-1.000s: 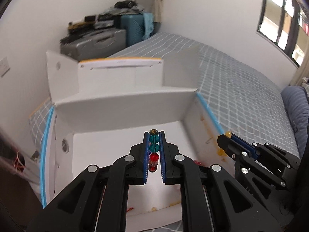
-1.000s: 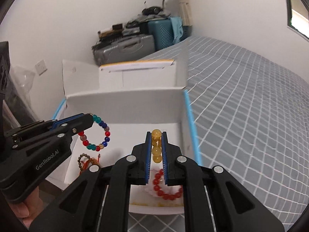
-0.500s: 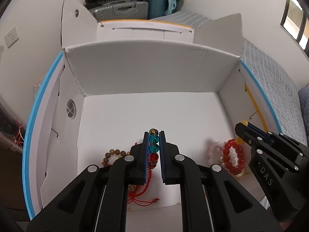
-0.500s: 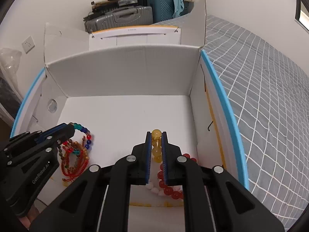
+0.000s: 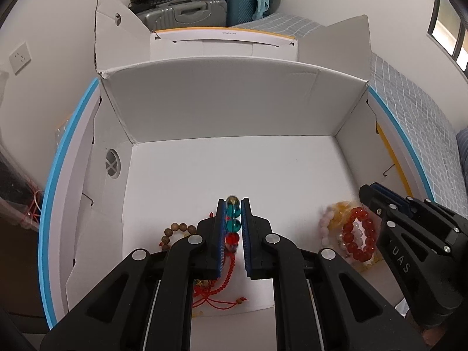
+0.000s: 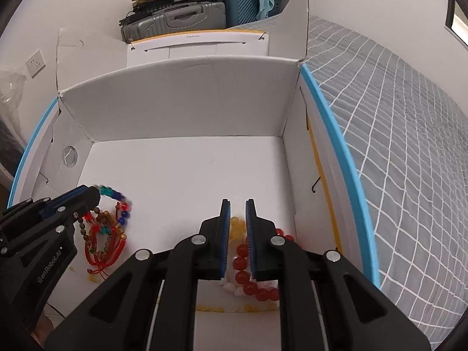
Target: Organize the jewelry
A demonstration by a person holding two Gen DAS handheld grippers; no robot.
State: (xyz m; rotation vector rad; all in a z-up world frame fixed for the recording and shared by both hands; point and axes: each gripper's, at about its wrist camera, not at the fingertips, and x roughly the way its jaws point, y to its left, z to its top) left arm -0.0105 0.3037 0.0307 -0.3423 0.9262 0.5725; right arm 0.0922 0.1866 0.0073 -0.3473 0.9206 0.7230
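Item one, your left tool (image 5: 233, 204): closed on a multicoloured bead bracelet (image 5: 233, 225), with teal and red beads pinched between the blue pads and an amber one at the tips. In the right wrist view the rest of the loop hangs below the tips, over the near left of the box floor. Item two, your right tool (image 6: 236, 204): jaws opening, nothing pinched between the pads. A yellow bead bracelet (image 6: 234, 228), blurred, shows through the gap, low at the box floor. Item three, near right corner: a red bead bracelet (image 6: 242, 263) and a pale bead bracelet (image 6: 229, 286), touching the yellow one. Item four, near left: a wooden bead bracelet (image 5: 175, 229) and red cord bracelets (image 5: 216, 295) in a loose heap under your left tool. Item five: the white cardboard box (image 5: 222, 99) holding all of these, flaps raised, blue-edged sides. Item six: the bed (image 6: 395, 117) with grey checked cover, right of the box. Item seven: suitcases (image 5: 187, 11) stacked at the far wall.
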